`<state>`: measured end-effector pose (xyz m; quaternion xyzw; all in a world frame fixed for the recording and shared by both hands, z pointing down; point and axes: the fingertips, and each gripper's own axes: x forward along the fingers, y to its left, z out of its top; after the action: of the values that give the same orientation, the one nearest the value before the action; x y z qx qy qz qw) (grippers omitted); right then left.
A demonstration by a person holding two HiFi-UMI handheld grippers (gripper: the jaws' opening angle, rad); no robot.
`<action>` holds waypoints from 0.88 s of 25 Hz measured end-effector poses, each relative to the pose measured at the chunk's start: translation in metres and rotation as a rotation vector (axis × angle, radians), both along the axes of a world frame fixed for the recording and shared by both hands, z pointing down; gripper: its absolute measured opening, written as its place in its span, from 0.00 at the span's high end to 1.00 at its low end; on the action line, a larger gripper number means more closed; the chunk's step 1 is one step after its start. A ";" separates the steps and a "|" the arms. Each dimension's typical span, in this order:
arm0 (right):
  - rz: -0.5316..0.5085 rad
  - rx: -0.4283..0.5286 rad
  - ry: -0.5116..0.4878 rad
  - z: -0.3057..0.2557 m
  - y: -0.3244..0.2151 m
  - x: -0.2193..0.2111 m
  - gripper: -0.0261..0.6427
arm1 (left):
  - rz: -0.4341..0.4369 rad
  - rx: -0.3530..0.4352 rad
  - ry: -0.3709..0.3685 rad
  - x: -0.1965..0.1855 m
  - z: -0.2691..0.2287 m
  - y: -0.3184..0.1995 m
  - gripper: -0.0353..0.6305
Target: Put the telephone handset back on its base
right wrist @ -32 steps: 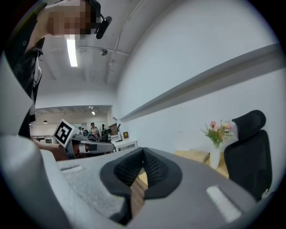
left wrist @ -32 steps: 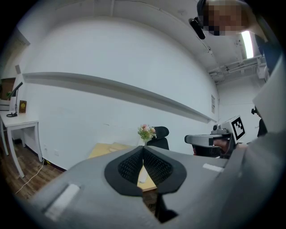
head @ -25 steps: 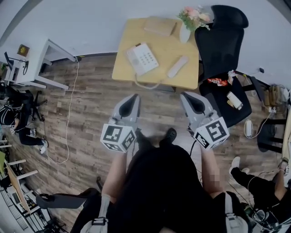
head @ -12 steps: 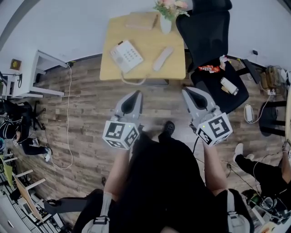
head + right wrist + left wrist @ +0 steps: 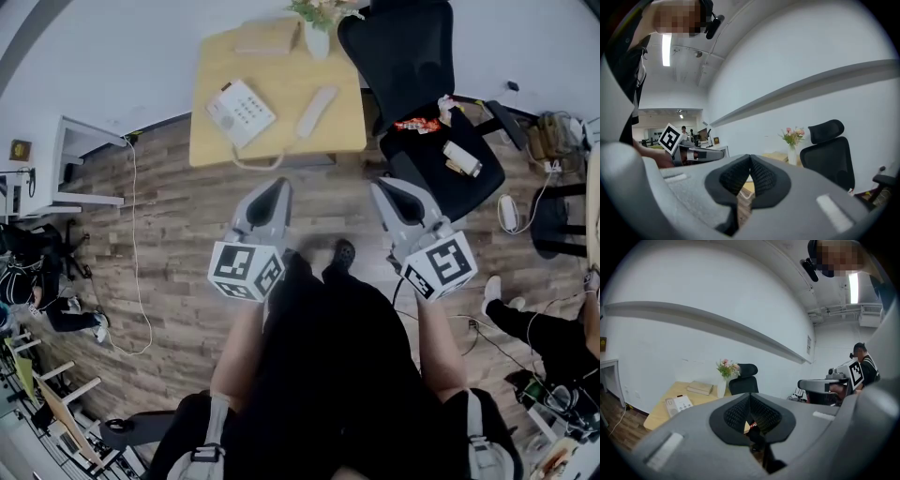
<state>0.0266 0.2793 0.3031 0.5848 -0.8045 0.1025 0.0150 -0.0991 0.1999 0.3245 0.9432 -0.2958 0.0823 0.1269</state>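
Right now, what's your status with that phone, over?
Left gripper and right gripper: jaws shut, both empty. Handset off its base, lying beside it on the table. Wood floor ahead; black chair beside the table.

The table (image 5: 342,131) is pale wood with a smooth matt top, and on it the telephone base (image 5: 241,112) and the handset (image 5: 316,111) look like off-white matt plastic. Beside the table the chair (image 5: 412,66) is black mesh-like cloth, and under the table the floor (image 5: 178,225) is brown wood-grain planking. Short of the table, the left gripper (image 5: 279,186) and right gripper (image 5: 378,186) have grey matt plastic shells with black, finely textured pads (image 5: 736,413)
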 end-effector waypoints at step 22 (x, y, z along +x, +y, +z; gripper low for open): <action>0.129 -0.022 0.012 0.003 -0.026 0.033 0.96 | 0.146 -0.039 -0.030 0.052 0.021 -0.047 0.93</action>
<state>0.0591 0.2531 0.3059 0.6358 -0.7640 0.1084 0.0198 -0.0476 0.1533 0.3456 0.9582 -0.2267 0.1114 0.1346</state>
